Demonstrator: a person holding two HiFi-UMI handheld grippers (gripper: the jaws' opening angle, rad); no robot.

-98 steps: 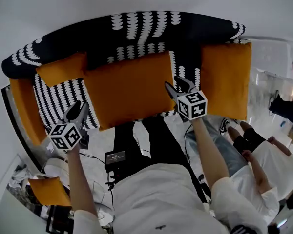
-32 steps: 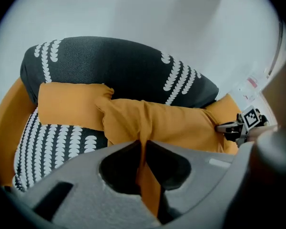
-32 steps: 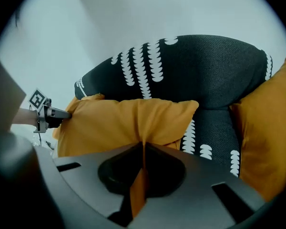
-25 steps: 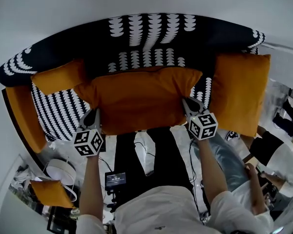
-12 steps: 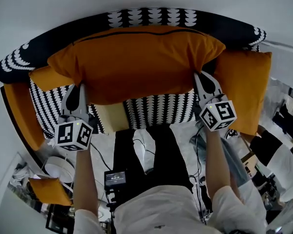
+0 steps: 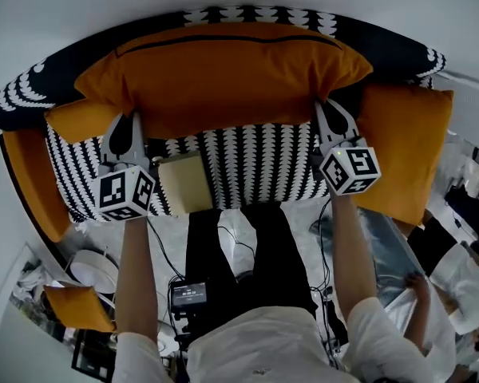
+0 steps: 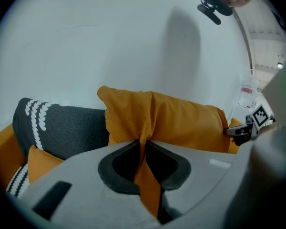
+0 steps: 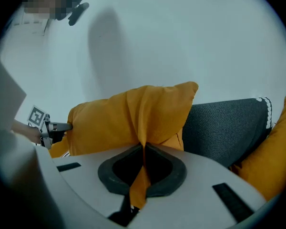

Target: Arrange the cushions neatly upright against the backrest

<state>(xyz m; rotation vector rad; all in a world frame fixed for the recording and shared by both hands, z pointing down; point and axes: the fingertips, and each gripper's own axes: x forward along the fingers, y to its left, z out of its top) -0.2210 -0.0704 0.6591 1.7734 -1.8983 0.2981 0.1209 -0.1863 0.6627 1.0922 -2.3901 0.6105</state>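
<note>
Now your left tongs (image 6: 126,126) and right tongs (image 6: 327,112) each pinch a lower corner of the big orange fabric cushion (image 6: 231,70), raised against the black-and-white patterned sofa backrest (image 6: 399,48); seat it level, release together.

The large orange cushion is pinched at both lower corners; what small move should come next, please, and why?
Probably lower the cushion onto the seat: the left gripper and right gripper hold it raised, already upright at the backrest.
</note>
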